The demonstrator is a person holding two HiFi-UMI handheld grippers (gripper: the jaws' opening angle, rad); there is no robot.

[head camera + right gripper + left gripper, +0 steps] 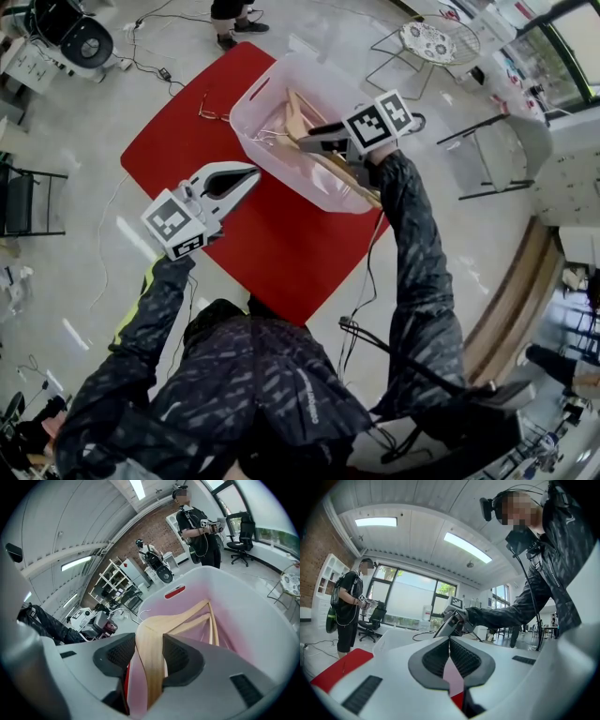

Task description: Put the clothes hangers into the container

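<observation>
- Head view: one clear container (272, 75) stands on the red table (272, 244). The right gripper (300, 142) holds a wooden hanger (300, 108) inside it. It's best laid flat before release.
- Left gripper view: the left gripper (450, 640) has its fingers together, with nothing between them.
- Right gripper view: the fingers are clamped on the hanger (151, 667), and at least two hangers seem to be inside.

Bright, even light fills the room: long ceiling lights (466, 548) glow white, and the windows (410, 599) blow out with daylight. Shadows on the red worktop (281, 244) are faint. All views bulge, with dark rounded corners in the two gripper views. Nearest the lens, the left tool (450, 640) and the right tool (149, 641) with its hanger (152, 670) look soft.
</observation>
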